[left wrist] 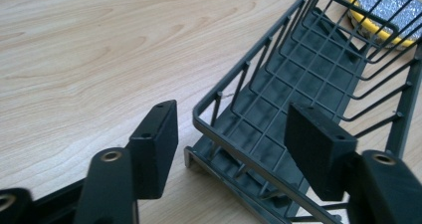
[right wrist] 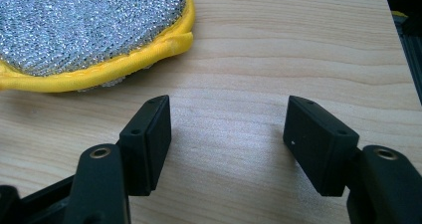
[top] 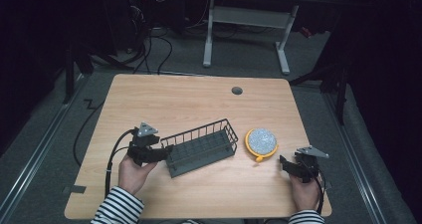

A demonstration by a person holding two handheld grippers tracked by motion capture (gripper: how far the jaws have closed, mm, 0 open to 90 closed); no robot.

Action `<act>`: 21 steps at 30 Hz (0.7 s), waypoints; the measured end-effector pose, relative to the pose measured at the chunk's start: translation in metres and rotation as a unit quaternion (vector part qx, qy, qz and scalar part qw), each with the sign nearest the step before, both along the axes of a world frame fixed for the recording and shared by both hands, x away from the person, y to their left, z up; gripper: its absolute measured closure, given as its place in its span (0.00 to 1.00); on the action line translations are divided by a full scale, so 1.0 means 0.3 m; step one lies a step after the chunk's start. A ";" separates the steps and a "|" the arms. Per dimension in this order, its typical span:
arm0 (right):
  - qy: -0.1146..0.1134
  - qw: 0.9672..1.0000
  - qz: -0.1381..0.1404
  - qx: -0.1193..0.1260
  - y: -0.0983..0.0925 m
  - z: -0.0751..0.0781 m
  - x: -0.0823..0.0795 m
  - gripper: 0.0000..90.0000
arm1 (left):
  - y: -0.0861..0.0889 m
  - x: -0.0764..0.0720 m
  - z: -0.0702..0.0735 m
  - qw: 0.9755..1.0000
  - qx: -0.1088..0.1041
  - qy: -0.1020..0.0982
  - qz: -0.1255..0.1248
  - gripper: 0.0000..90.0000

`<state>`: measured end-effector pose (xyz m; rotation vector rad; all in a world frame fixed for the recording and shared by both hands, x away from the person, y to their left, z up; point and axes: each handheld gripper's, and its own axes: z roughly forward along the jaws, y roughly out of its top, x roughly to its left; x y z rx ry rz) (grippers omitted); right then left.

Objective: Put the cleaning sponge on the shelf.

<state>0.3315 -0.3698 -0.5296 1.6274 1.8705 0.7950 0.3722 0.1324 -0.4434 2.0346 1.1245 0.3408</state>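
our left gripper (left wrist: 231,134) is open, jaws straddling the near end rim of the dark wire basket (left wrist: 303,84), pads not pressing on it. the basket sits mid-table (top: 199,104), long side running diagonally. our right gripper (right wrist: 226,134) is open too, nothing between the jaws, just bare wood. the yellow-edged silver scrub pad (right wrist: 84,30) lies near it, between the basket's far end and the right gripper, close to the basket.

No readable text, labels, numbers (any view).
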 end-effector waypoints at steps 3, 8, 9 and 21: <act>0.000 1.000 0.000 0.000 0.000 0.000 0.000 0.40 | 0.016 -0.005 0.006 1.000 -0.003 -0.006 0.004 0.40; 0.000 1.000 0.000 0.000 0.000 0.000 0.000 0.40 | 0.057 -0.015 0.018 1.000 -0.005 -0.020 0.019 0.37; 0.000 1.000 0.000 0.000 0.000 0.000 0.000 0.40 | 0.066 -0.017 0.021 0.999 -0.008 -0.022 0.023 0.37; 0.000 1.000 0.000 -0.001 0.001 0.000 0.000 0.40 | 0.161 -0.028 0.027 0.998 -0.019 -0.030 0.057 0.37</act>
